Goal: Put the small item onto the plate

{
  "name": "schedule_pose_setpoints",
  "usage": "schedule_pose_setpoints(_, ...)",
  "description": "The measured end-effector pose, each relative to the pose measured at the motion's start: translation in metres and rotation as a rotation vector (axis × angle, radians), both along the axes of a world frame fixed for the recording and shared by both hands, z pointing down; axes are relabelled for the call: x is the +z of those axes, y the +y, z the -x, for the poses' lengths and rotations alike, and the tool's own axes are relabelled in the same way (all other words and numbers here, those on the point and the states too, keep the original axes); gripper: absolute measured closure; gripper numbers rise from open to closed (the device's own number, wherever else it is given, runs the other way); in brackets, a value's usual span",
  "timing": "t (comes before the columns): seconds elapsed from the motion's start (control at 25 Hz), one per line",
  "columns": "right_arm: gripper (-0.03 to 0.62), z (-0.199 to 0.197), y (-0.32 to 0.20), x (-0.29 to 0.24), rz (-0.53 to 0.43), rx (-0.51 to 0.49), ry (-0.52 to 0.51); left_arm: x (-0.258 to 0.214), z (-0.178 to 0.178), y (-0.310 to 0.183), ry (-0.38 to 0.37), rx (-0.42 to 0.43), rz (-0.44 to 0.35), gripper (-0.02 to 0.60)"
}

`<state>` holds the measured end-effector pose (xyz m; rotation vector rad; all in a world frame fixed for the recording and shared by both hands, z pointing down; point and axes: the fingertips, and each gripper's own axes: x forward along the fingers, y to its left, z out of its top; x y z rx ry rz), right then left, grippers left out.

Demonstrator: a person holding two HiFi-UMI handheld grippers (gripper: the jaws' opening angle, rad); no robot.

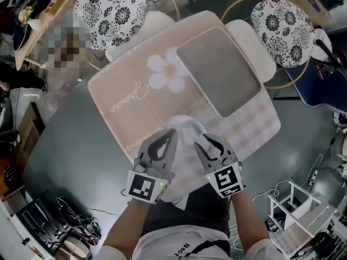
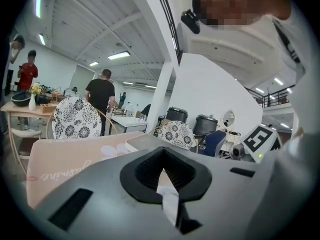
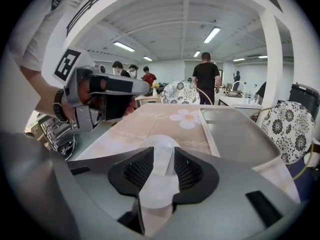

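Two claws hung at the bench's point(image 1: 70, 140) near edge: right claw point(image 3: 163, 159) pinched a small round white bowl point(image 3: 161, 145), left claw point(image 1: 171, 136) was shut and empty.

You hold two tongs, the left tongs point(image 1: 171, 133) and the right tongs point(image 1: 201, 140). Under them you have one tabletop point(image 1: 65, 145), and on it one pink mat point(image 1: 130, 112) printed with a single white flower point(image 1: 167, 72). On the mat you can count one rectangular plate point(image 1: 217, 69) and one small white item point(image 1: 187, 124). Beyond the tabletop stand two chairs point(image 1: 111, 10) with black-and-white patterned cushions. In your right gripper view four people show in the background: a group of three point(image 3: 132, 70) and one person in black point(image 3: 205, 76). Your left gripper view adds two dark pots point(image 2: 176, 115).
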<state>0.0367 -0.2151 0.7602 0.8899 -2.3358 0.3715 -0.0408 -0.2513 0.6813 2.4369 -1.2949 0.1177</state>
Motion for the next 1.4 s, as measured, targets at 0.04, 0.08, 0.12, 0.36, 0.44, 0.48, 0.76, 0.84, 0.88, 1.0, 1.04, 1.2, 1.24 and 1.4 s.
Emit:
schedule_pose_setpoints(0.04, 0.464, -0.001, 0.002, 0.003, 0.015, 0.004, 0.001, 0.000, 0.000, 0.001, 0.001, 0.001, 0.005, 0.577)
schedule_pose_setpoints(0.08, 0.464, -0.001, 0.004, 0.006, 0.026, 0.006, 0.000, 0.001, -0.001, 0.002, 0.000, 0.003, 0.012, 0.577)
schedule_pose_setpoints(0.12, 0.464, 0.000, 0.004, 0.006, 0.032, 0.007, -0.004, 0.001, -0.002, 0.003, -0.001, 0.004, 0.021, 0.577)
schedule_pose_setpoints(0.36, 0.476, 0.020, 0.003, -0.015, 0.025, 0.000, -0.081, -0.007, -0.002, 0.007, -0.007, 0.005, 0.027, 0.576)
schedule_pose_setpoints(0.44, 0.498, 0.024, 0.003, -0.036, 0.022, 0.018, -0.121, -0.020, -0.004, 0.011, -0.008, 0.016, 0.021, 0.577)
schedule_pose_setpoints(0.48, 0.510, 0.025, 0.003, -0.049, 0.020, 0.030, -0.137, -0.028, -0.006, 0.014, -0.008, 0.022, 0.021, 0.577)
schedule_pose_setpoints(0.76, 0.548, 0.022, -0.007, -0.136, -0.017, 0.136, -0.222, -0.098, -0.014, 0.029, -0.009, 0.069, -0.008, 0.577)
schedule_pose_setpoints(0.84, 0.554, 0.024, -0.007, -0.160, -0.025, 0.157, -0.258, -0.115, -0.016, 0.036, -0.013, 0.081, -0.009, 0.577)
schedule_pose_setpoints(0.88, 0.556, 0.025, -0.005, -0.173, -0.027, 0.164, -0.277, -0.125, -0.017, 0.041, -0.014, 0.088, -0.007, 0.577)
schedule_pose_setpoints(1.0, 0.562, 0.026, 0.000, -0.210, -0.041, 0.183, -0.349, -0.153, -0.022, 0.051, -0.015, 0.105, -0.013, 0.577)
schedule_pose_setpoints(1.04, 0.565, 0.027, 0.001, -0.222, -0.050, 0.186, -0.370, -0.162, -0.023, 0.052, -0.017, 0.109, -0.019, 0.577)
schedule_pose_setpoints(1.2, 0.574, 0.032, 0.004, -0.261, -0.097, 0.185, -0.414, -0.195, -0.023, 0.057, -0.023, 0.111, -0.050, 0.577)
schedule_pose_setpoints(1.24, 0.574, 0.033, 0.005, -0.269, -0.111, 0.184, -0.415, -0.204, -0.023, 0.058, -0.022, 0.110, -0.060, 0.576)
schedule_pose_setpoints(1.4, 0.577, 0.031, 0.013, -0.299, -0.163, 0.189, -0.425, -0.232, -0.022, 0.069, -0.021, 0.111, -0.091, 0.577)
